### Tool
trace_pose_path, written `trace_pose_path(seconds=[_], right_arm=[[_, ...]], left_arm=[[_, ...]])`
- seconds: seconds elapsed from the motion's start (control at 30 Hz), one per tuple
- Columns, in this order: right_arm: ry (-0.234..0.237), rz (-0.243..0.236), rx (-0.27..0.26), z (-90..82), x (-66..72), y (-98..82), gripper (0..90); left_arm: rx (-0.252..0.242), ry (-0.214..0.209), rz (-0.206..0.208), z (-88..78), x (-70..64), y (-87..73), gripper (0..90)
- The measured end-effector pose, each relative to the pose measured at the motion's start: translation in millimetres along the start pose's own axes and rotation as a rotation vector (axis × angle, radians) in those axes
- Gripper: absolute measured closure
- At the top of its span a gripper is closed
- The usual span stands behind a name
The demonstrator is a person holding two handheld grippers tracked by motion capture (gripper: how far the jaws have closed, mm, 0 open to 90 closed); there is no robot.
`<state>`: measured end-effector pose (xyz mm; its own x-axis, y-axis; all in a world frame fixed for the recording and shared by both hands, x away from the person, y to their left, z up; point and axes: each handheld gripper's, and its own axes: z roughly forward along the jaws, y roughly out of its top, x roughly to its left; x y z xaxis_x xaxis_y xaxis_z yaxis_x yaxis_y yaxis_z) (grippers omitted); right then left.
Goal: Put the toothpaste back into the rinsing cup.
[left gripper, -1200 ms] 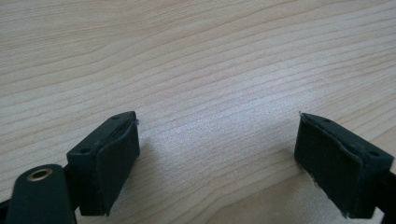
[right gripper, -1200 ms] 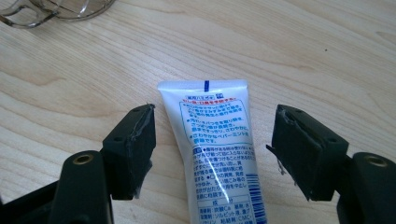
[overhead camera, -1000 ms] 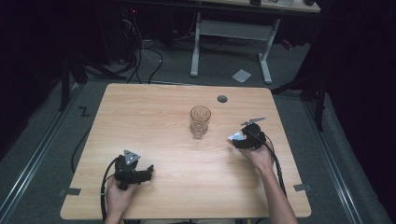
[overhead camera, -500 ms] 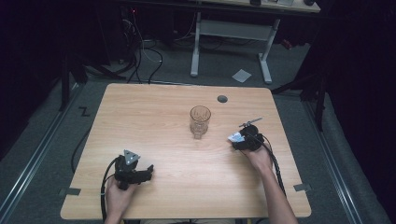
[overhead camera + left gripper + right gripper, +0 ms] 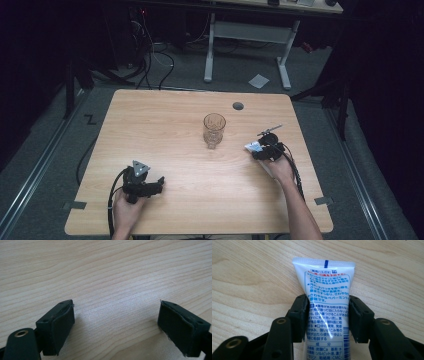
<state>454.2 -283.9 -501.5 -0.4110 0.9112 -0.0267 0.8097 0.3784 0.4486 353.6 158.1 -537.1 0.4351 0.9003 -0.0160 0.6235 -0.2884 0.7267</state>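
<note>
A white toothpaste tube [image 5: 325, 282] with blue print lies flat on the wooden table [image 5: 165, 130], its crimped end pointing away from me. My right gripper [image 5: 328, 302] has just been closing its jaws. Both pads [image 5: 299, 315] now press on the tube's sides. In the high view this gripper [image 5: 253, 149] sits at the table's right with the tube [image 5: 251, 146] white at its tip. My left gripper [image 5: 159, 183] rests near the front left, with its jaws wide apart over bare wood [image 5: 116, 317]. A clear drinking glass [image 5: 214, 130] stands upright mid-table, left of the right gripper.
A round grommet hole [image 5: 238, 106] sits near the table's far edge. Behind the table stands a white desk frame [image 5: 247, 35], with cables and a paper scrap on the grey floor. A cable trails from each gripper toward the front edge.
The right gripper's jaws have drawn in around the white tube. Both hands stay where they were, and the glass has not moved.
</note>
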Motion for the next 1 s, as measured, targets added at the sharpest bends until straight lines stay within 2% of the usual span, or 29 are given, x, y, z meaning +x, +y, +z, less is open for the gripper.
trace_pose_path(seconds=[0.13, 0.23, 0.33, 0.43, 0.57, 0.77, 0.9, 1.0], right_arm=[[-0.022, -0.034, 0.006, -1.7, 3.7, 1.9, 59.2], [-0.057, -0.067, 0.003, -3.3, 9.3, 2.3, 62.3], [-0.061, -0.064, -0.022, -5.1, 9.9, 0.7, 64.2], [-0.051, -0.063, -0.04, -7.5, 10.6, -0.6, 64.7], [-0.053, -0.089, -0.068, -12.9, 14.6, -0.5, 65.2], [-0.009, -0.066, -0.15, -26.5, 14.8, 0.0, 65.9], [0.008, -0.082, -0.208, -38.1, 15.9, -1.2, 66.3], [0.026, -0.082, -0.231, -45.0, 16.8, -2.0, 66.3]], left_arm=[[0.0, 0.0, 0.0, 0.0, 0.0, 0.0, 14.2], [0.0, 0.0, -0.001, 0.0, 0.0, 0.0, 14.2], [-0.001, 0.0, 0.0, 0.0, 0.0, 0.0, 14.2], [-0.001, 0.0, -0.002, 0.1, -0.1, 0.0, 14.2], [0.0, 0.0, -0.001, 0.0, 0.0, 0.0, 14.2], [0.0, 0.0, -0.001, 0.0, 0.0, 0.0, 14.2], [0.0, 0.0, -0.001, 0.0, -0.1, 0.0, 14.2], [0.0, 0.0, -0.001, 0.0, 0.0, 0.0, 14.2]])
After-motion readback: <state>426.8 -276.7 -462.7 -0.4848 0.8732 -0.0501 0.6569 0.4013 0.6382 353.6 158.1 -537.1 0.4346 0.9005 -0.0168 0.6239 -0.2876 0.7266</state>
